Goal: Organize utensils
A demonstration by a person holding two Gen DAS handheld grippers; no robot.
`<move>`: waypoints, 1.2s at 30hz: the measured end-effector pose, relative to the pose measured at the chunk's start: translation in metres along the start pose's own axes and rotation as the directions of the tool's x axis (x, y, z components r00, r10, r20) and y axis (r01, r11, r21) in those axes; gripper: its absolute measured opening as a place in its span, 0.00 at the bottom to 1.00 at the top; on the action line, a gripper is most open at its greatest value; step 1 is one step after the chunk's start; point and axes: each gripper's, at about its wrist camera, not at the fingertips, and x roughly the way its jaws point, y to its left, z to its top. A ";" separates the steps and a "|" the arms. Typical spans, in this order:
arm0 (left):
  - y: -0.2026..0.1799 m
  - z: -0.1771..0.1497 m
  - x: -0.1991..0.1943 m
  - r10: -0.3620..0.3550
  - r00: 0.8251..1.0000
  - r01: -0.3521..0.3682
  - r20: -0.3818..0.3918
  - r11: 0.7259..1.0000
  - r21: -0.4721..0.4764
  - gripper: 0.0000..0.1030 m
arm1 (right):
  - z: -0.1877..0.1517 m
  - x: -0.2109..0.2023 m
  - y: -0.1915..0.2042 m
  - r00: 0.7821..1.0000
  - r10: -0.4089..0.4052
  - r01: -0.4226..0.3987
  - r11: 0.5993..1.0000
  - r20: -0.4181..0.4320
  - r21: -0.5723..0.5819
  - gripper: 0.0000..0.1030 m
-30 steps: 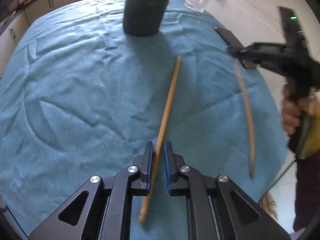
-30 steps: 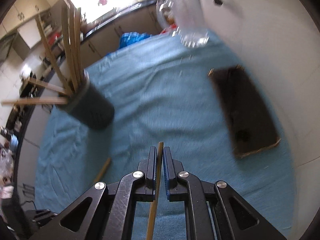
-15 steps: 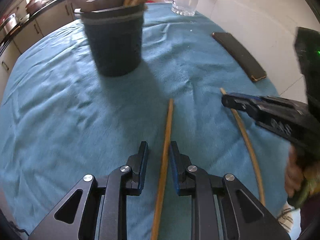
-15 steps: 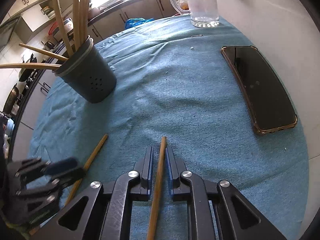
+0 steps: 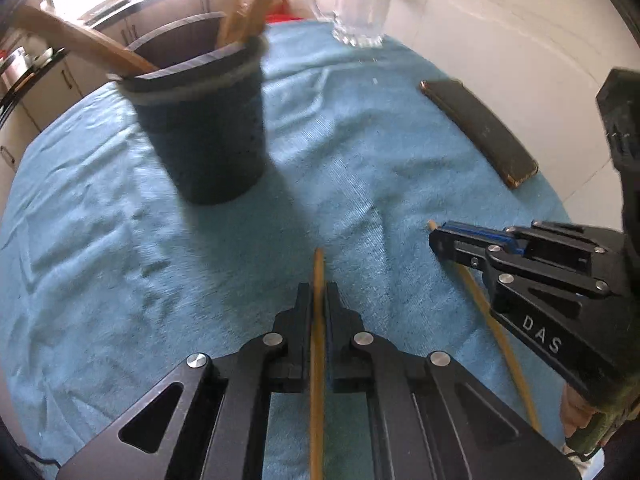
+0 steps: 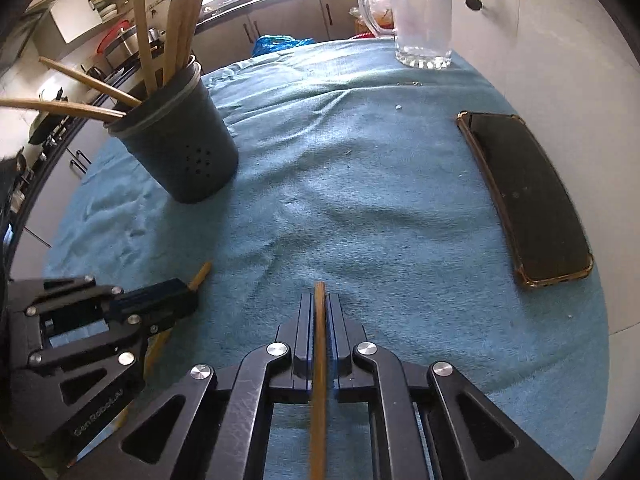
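Two handheld grippers sit low over a teal cloth (image 6: 360,184), each clamped on its own wooden stick: the left gripper (image 5: 319,300) pinches one stick (image 5: 317,360), the right gripper (image 6: 320,312) another stick (image 6: 319,380). Far left stands a dark utensil holder (image 6: 180,148) already bristling with sticks. A phone (image 6: 528,196) lies right, a glass mug (image 6: 420,16) far beyond.

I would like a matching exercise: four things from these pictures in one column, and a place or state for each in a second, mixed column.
1. dark holder
2. glass mug
3. phone
4. left gripper

a. empty, at the cloth's far edge
b. lying flat at the right side
c. shut on a wooden stick
d. holding several sticks upright

Pairs: 1-d, 2-a, 3-b, 4-c
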 end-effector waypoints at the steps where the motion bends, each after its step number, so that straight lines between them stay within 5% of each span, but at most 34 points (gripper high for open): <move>1: 0.002 -0.002 -0.007 0.000 1.000 0.000 0.016 1.000 -0.010 0.05 | 0.000 -0.003 0.001 1.000 0.008 -0.008 1.000 0.009 0.000 0.06; 9: 0.015 -0.023 -0.104 0.030 0.978 -0.020 0.205 0.999 -0.050 0.05 | 0.004 -0.067 0.017 0.985 0.054 -0.054 0.999 0.162 -0.007 0.06; 17: 0.022 -0.049 -0.180 0.074 0.930 -0.037 0.361 0.993 -0.110 0.05 | -0.003 -0.149 0.051 0.933 0.078 -0.056 0.996 0.352 -0.073 0.06; 36: -0.002 -0.093 -0.251 0.242 0.842 -0.201 0.482 0.970 -0.135 0.05 | -0.042 -0.226 0.093 0.864 0.101 -0.027 0.988 0.493 -0.154 0.06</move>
